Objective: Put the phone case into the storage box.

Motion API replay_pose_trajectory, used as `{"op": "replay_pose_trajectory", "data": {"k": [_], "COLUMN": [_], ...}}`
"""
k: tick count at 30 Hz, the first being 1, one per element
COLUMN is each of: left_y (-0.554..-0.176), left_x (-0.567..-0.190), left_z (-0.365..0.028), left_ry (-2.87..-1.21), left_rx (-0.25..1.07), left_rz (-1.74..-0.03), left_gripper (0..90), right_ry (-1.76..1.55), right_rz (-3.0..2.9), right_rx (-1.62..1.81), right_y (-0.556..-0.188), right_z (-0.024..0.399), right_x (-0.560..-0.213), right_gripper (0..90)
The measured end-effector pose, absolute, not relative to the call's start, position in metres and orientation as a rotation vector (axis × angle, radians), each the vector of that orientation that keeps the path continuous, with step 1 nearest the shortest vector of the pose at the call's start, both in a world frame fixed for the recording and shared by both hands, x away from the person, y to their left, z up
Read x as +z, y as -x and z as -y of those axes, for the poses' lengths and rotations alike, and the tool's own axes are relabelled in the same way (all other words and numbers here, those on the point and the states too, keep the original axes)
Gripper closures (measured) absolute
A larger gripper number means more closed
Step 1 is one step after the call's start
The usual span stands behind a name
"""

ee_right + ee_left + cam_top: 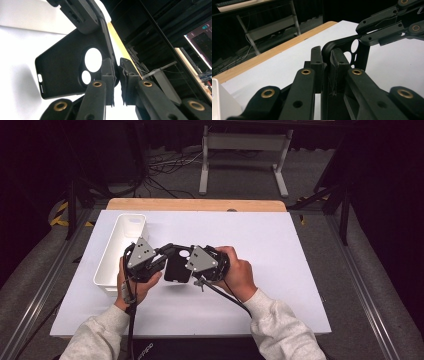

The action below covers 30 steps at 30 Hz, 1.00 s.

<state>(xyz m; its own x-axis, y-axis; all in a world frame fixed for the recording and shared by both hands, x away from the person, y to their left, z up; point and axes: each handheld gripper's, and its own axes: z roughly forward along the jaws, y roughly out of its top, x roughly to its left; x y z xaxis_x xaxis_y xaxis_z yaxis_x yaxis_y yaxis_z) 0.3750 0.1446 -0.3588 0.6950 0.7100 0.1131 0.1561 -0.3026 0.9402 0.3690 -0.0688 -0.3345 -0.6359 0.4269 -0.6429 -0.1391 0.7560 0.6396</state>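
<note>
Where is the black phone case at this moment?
In the high view, the black phone case is just above the white table, clamped between the left hand-held gripper and right hand-held gripper, right of the white bin.

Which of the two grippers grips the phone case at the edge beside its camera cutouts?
The right gripper: its jaws pinch the black phone case right beside the round cutouts. The left gripper clamps a corner edge.

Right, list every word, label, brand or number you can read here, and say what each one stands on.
Nothing here reads clearly.
Black phone case: a tiny pale marking near its lower edge, too small to read.
Dark item at the near table edge: faint lettering, too blurred to read.
Screen off to the side: glowing lines, too small to read.
White bin: no text visible.
</note>
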Motion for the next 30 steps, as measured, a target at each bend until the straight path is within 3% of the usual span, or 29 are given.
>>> {"op": "replay_pose_trajectory", "data": {"k": [22,30], "left_y": [-0.375,-0.376], "left_x": [-0.359,-0.358], "left_z": [-0.156,-0.160], "left_ry": [-1.761,-1.750], "left_rx": [0.643,0.645], "left_rz": [-0.709,-0.721], "left_gripper": [83.4,83.4], "right_ry": [-0.311,-0.373], "right_rz": [-2.125,-2.140], "right_rx": [1.062,1.140], "right_y": [-0.371,-0.374], "right_z": [0.082,0.090], "right_x": [-0.333,-0.333], "right_gripper": [74.2,66.3]}}
